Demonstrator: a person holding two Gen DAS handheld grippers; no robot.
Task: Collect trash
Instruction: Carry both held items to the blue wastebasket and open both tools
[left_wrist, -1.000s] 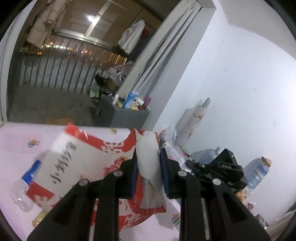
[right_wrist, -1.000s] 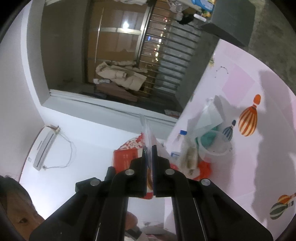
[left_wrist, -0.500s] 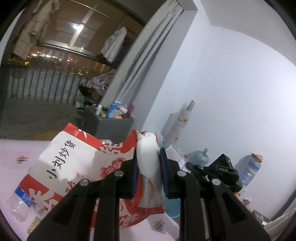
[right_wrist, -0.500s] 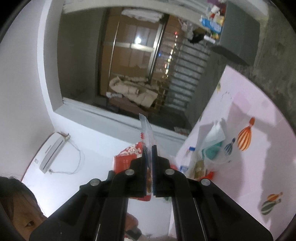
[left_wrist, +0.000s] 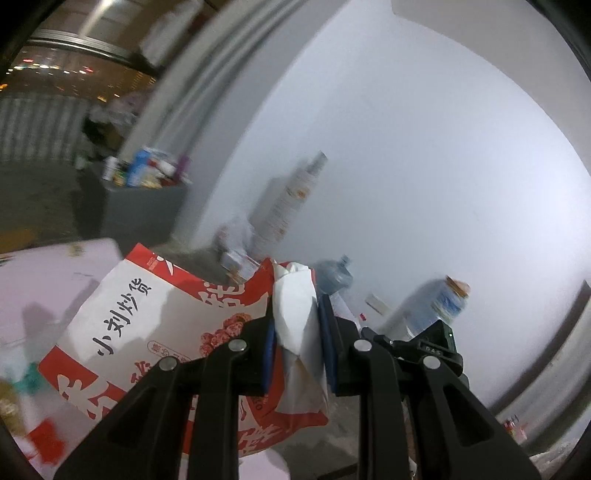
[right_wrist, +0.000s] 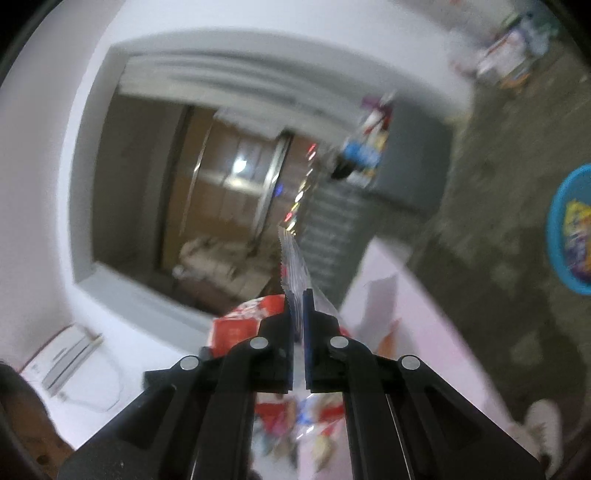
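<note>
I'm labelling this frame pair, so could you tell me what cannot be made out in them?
- Left wrist view: the bag mouth and contents, hidden behind the left gripper and its white tissue.
- Left wrist view: items on the grey box, blurred.
- Right wrist view: print on the clear wrapper held by the right gripper, seen edge-on.
- Right wrist view: the blue bin, cut off by the edge.

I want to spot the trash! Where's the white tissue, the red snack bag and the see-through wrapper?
white tissue (left_wrist: 295, 314): left wrist view, its middle between the pads.
red snack bag (left_wrist: 147, 317): left wrist view, its white front.
see-through wrapper (right_wrist: 293, 258): right wrist view, its jagged upper edge.
</note>
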